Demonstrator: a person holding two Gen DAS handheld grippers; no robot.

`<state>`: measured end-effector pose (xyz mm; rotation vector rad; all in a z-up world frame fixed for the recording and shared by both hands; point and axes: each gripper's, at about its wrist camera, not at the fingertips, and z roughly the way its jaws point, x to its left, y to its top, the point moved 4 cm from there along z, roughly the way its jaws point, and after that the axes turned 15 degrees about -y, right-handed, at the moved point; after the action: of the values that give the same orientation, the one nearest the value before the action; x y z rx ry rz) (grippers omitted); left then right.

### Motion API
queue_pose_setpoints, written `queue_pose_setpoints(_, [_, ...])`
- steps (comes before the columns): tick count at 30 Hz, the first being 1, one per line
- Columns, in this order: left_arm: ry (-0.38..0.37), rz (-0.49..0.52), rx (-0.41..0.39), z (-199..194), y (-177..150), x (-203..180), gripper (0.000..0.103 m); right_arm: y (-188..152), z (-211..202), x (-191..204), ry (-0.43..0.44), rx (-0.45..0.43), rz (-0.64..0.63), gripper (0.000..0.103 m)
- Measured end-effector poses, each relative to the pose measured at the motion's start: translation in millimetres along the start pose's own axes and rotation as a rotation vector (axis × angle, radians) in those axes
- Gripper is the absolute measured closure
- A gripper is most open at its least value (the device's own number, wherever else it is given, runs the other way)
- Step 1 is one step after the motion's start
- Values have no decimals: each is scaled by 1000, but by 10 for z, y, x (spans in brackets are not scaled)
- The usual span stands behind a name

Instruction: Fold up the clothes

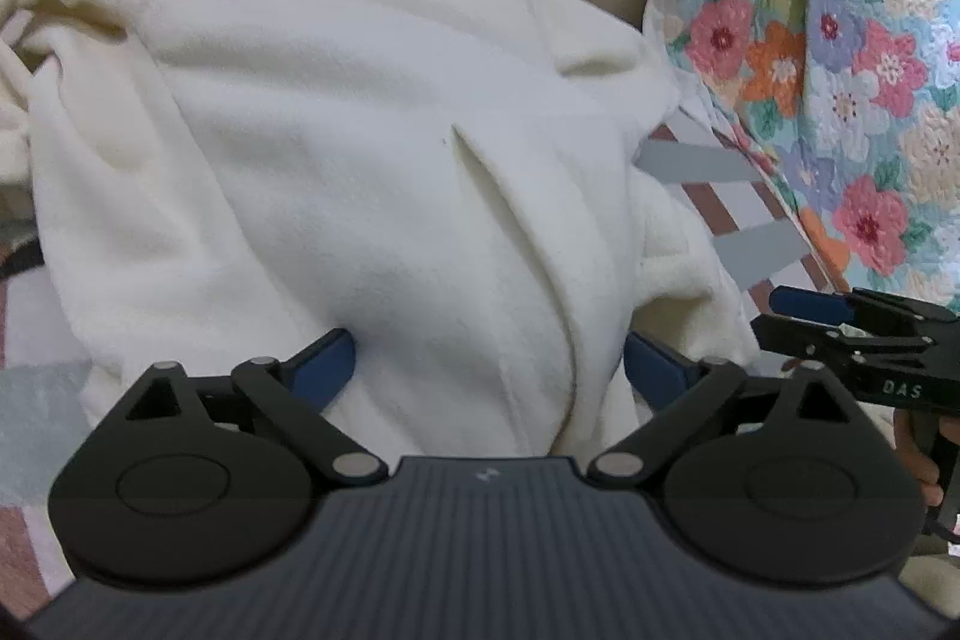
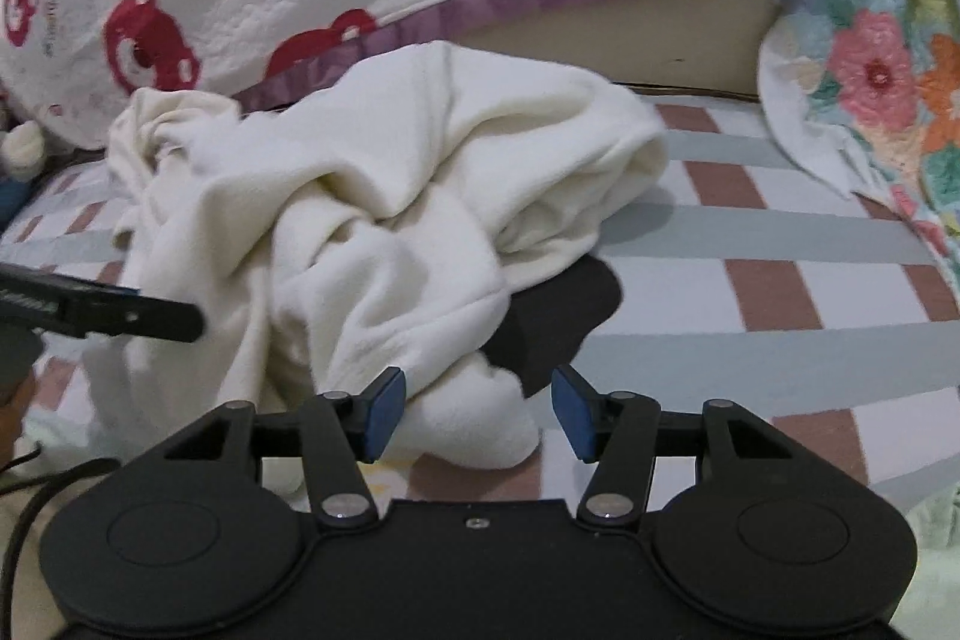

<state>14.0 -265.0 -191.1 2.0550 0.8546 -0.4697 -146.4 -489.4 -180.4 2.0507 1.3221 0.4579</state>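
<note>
garment: our cream fleece top [image 2: 384, 196] sits bunched mid-bed on the striped sheet [image 2: 780, 232]; not flat, so no fold yet
left gripper [image 1: 489, 367]: spread wide over the fleece, holding nothing; we reckon ready for a fresh bite
right gripper [image 2: 477, 412]: open too; cuff lies between the pads, unpinched; dark cloth [image 2: 558, 316] pokes out just beyond

Cream fleece garment [image 2: 384, 196], crumpled in a loose heap, perhaps a robe, on striped bedding [image 2: 780, 244]
</note>
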Motion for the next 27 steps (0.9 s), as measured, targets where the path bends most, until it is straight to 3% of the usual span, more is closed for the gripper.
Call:
queue_pose_setpoints(3, [1, 2, -16, -54, -4, 2, 8, -27, 20, -54, 32, 23, 42, 44])
queue_pose_setpoints(4, [5, 3, -26, -76, 0, 6, 15, -24, 25, -72, 49, 30, 63, 44])
queue_pose_setpoints(5, [20, 6, -39, -107, 7, 15, 36, 3, 20, -78, 100, 37, 108, 44])
queue_pose_setpoints(7, [95, 16, -70, -204, 29, 56, 66, 59, 5, -94, 202, 52, 198, 43])
queue_pose_setpoints(8, [122, 15, -92, -266, 44, 81, 73, 89, -4, -102, 254, 59, 243, 43])
queue_pose_setpoints(10, [132, -13, -153, -440, 92, 156, 80, 136, -25, -83, 328, 63, 300, 32])
queue_pose_setpoints(13, [189, -24, -228, -671, 172, 259, 83, 126, -12, 25, 291, 50, 236, 32])
queue_pose_setpoints(17, [309, 33, -321, -973, 270, 310, 85, -38, 159, 159, 198, 109, 135, 32])
queue_pose_setpoints(19, [345, 40, -383, -1164, 327, 330, 85, -102, 291, 323, 151, 143, 23, 32])
queue_pose_setpoints(20, [351, 34, -426, -1286, 331, 360, 85, -59, 323, 356, 134, 117, 30, 33])
queue_pose_setpoints(21, [370, 34, -468, -1419, 337, 394, 85, -15, 355, 389, 117, 92, 37, 36])
queue_pose_setpoints(23, [432, 53, -525, -1631, 327, 474, 85, 72, 417, 455, 83, 40, 52, 66])
queue_pose_setpoints(24, [463, 63, -537, -1697, 313, 530, 85, 116, 448, 488, 66, 15, 59, 87])
queue_pose_setpoints(25, [490, 64, -543, -1737, 298, 599, 85, 173, 464, 511, 57, -14, 71, 87])
queue_pose_setpoints(27, [528, 36, -547, -1777, 261, 750, 85, 419, 341, 455, 135, -91, 155, 87])
